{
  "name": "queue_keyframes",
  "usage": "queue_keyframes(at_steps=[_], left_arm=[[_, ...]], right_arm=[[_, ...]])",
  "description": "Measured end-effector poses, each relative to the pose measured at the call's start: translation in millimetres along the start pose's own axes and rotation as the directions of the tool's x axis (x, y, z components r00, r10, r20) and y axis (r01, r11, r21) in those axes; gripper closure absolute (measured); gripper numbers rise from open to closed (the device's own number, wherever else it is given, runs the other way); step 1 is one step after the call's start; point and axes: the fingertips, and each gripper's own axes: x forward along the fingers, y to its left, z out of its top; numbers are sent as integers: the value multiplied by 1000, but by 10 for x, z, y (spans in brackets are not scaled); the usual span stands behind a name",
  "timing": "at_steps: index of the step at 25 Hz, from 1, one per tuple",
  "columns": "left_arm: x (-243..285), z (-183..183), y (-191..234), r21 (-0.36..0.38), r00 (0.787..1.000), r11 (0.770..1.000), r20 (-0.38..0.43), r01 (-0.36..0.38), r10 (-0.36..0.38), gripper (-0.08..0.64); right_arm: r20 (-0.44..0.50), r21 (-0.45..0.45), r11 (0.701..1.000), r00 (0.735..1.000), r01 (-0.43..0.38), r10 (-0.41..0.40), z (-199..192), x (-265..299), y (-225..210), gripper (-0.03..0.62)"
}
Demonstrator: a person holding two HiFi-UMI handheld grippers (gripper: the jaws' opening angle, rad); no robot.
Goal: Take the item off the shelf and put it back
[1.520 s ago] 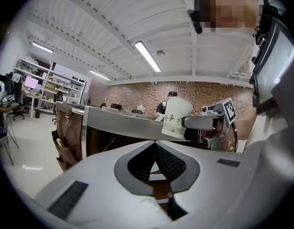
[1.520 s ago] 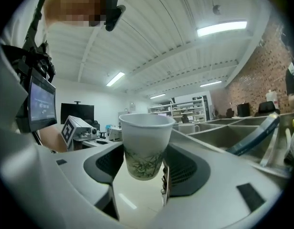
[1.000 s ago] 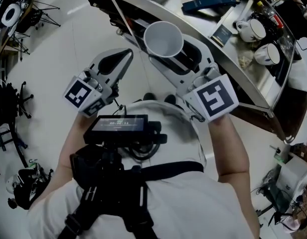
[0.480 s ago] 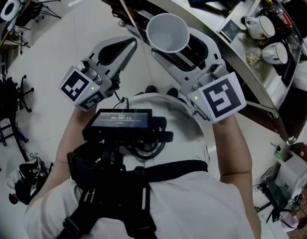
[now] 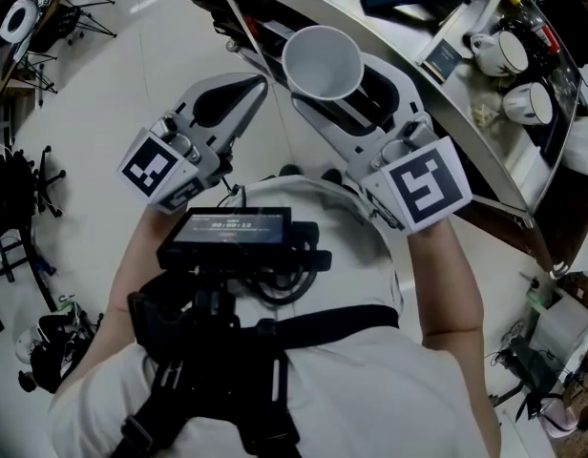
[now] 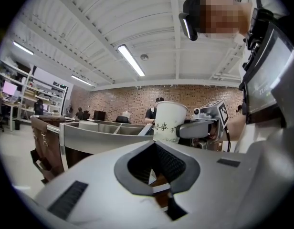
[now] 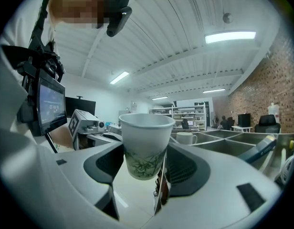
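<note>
Paper cup (image 7: 143, 137) sits upright, clamped in the right tool (image 7: 140, 168).

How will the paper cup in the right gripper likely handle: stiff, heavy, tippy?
The paper cup looks empty in the head view, so it is probably very light. Its thin walls may dent if the right gripper squeezes harder. Its base is narrower than its rim, so it likely tips easily once set down.

This is an open-plan lab or workshop office. A brick wall (image 6: 132, 95) closes the back under a white ribbed ceiling (image 6: 89, 27) hung with tube lights (image 6: 131, 60). Racks of shelving (image 7: 186, 112) line one side (boxes and gear on them), and people (image 6: 81, 112) sit at desks. Tripods (image 5: 74, 12) and a wheeled chair (image 5: 12, 191) stand on the pale floor (image 5: 113, 113).
</note>
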Motion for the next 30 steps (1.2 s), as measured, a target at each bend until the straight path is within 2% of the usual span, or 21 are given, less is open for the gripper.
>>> queue_keyframes(at_steps=[17, 24, 30], left_arm=[[38, -27, 111, -22, 999, 999, 3, -33, 33, 551], [59, -326, 153, -44, 997, 997, -54, -61, 59, 551], [71, -689, 169, -92, 992, 992, -106, -85, 75, 551]], right_arm=[[-3, -1, 1000, 1000, -1, 1, -79, 8, -27, 299], [-65, 52, 999, 998, 5, -2, -498, -8, -4, 299], [-111, 128, 991, 994, 35, -20, -1064, -7, 12, 299]])
